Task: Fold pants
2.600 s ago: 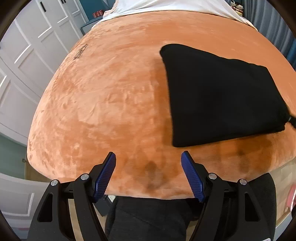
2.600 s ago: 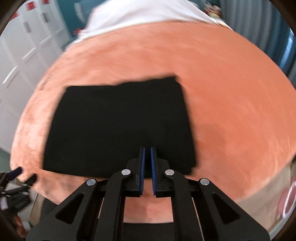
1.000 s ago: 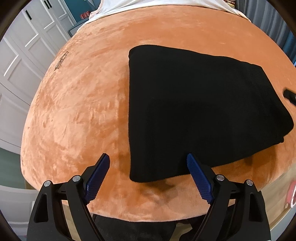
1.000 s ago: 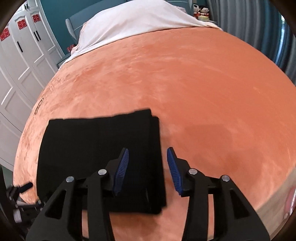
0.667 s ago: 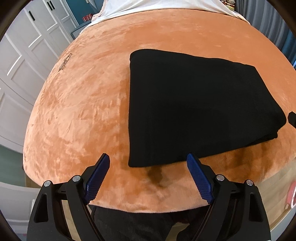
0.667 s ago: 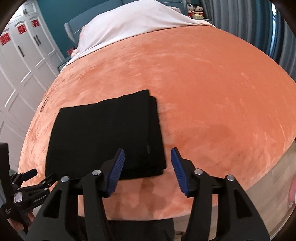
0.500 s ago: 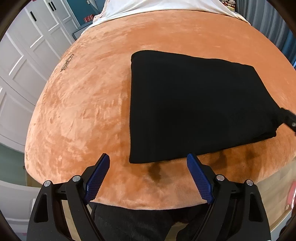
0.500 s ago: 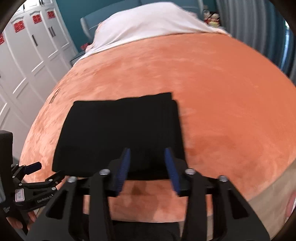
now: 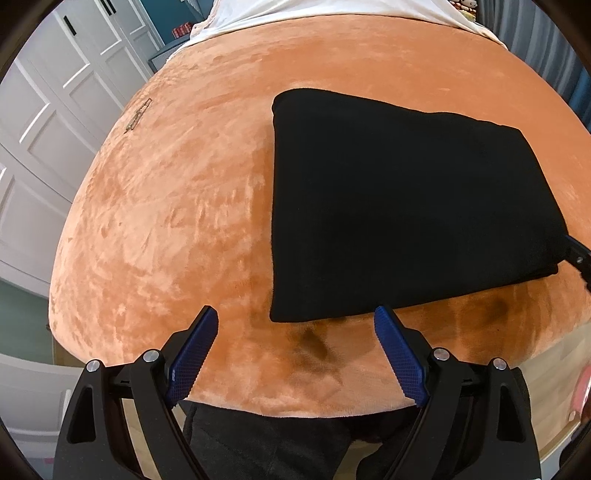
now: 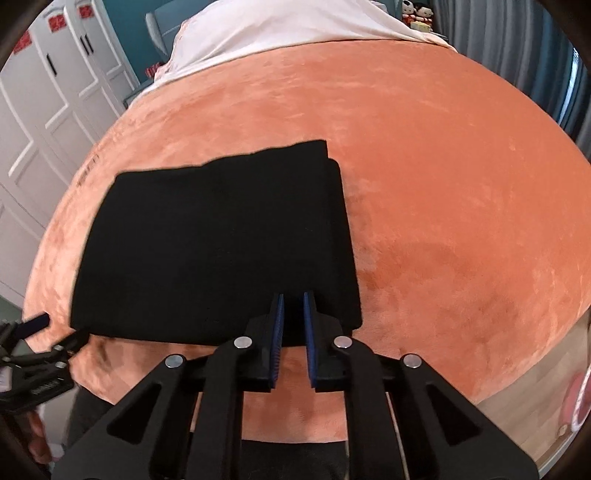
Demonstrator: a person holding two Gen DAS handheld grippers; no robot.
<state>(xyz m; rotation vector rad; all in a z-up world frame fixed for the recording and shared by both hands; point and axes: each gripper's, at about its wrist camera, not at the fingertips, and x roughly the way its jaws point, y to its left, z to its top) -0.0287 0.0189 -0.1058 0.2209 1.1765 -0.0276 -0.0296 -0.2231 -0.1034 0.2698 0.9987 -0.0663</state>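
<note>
Right tool [image 10: 293,321], jaws just closing, nearly shut over the folded black fabric pants [image 10: 218,251]; grip unconfirmed. Left tool [image 9: 295,354] open, empty. Risk: dragging disturbs layers.

A plush orange velvet bedspread [image 10: 424,177] covers the bed, a white sheet [image 10: 280,26] at its far end. White panelled wardrobe doors [image 9: 40,122] stand along the left, a teal wall [image 10: 129,22] behind, grey curtains [image 10: 524,48] at right, pale wooden floor [image 10: 532,413] below.
</note>
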